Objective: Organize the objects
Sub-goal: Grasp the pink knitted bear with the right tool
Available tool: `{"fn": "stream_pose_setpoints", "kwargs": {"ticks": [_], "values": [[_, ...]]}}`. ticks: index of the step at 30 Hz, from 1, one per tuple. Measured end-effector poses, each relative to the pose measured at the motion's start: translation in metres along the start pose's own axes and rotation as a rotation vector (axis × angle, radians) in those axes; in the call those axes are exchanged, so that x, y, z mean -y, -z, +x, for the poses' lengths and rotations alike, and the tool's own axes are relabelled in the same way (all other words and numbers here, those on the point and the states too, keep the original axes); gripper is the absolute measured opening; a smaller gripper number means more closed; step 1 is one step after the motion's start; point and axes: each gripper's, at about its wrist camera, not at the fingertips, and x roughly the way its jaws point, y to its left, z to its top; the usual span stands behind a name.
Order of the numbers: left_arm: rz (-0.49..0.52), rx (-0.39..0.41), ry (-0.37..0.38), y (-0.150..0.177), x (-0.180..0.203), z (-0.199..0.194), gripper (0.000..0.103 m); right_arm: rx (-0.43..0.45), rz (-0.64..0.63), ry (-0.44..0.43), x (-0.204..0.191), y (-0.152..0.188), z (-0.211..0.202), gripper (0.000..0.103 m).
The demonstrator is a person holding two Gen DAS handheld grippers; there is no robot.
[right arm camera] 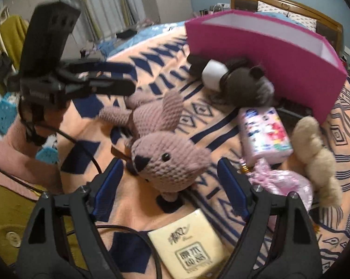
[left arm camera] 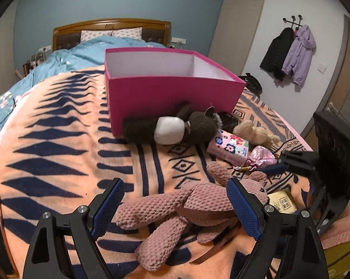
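Left hand-held gripper [left arm camera: 176,200]: jaws wide apart, straddling the body of the pink knitted toy [left arm camera: 175,211]; nothing gripped yet.
Right hand-held gripper [right arm camera: 169,181]: jaws wide apart either side of the toy's head, holding nothing.
Pink knitted toy: lies near the foot edge of the bed [left arm camera: 58,162].
Advice: close on the torso, not a loose limb.
Pink box [left arm camera: 170,93]: beyond, open, seemingly the destination.
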Motion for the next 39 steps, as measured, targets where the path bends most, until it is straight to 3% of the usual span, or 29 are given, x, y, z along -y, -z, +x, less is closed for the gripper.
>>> {"fn": "stream_pose_setpoints", "kwargs": {"ticks": [1, 3, 5, 18, 25, 35, 39], "values": [[-0.006, -0.002, 0.002, 0.001, -0.001, 0.001, 0.091, -0.009, -0.001, 0.003, 0.000, 0.000, 0.005, 0.082], [-0.013, -0.005, 0.004, 0.002, -0.002, 0.002, 0.091, -0.029, 0.021, -0.005, 0.003, 0.000, 0.015, 0.066], [-0.014, -0.008, 0.004, 0.003, -0.002, 0.004, 0.091, -0.030, 0.042, -0.025, 0.008, -0.001, 0.018, 0.062], [0.053, -0.023, 0.032, 0.001, 0.011, 0.014, 0.091, 0.115, 0.214, -0.020, 0.068, -0.027, -0.010, 0.060], [0.090, -0.081, 0.058, 0.002, 0.025, 0.041, 0.088, 0.105, 0.274, -0.034, 0.085, -0.025, -0.010, 0.061], [0.144, -0.105, -0.012, -0.001, 0.040, 0.065, 0.084, 0.112, 0.254, 0.072, 0.084, -0.033, -0.009, 0.069], [0.132, -0.105, 0.005, -0.002, 0.039, 0.063, 0.078, 0.123, 0.265, 0.073, 0.087, -0.033, -0.008, 0.064]]}}
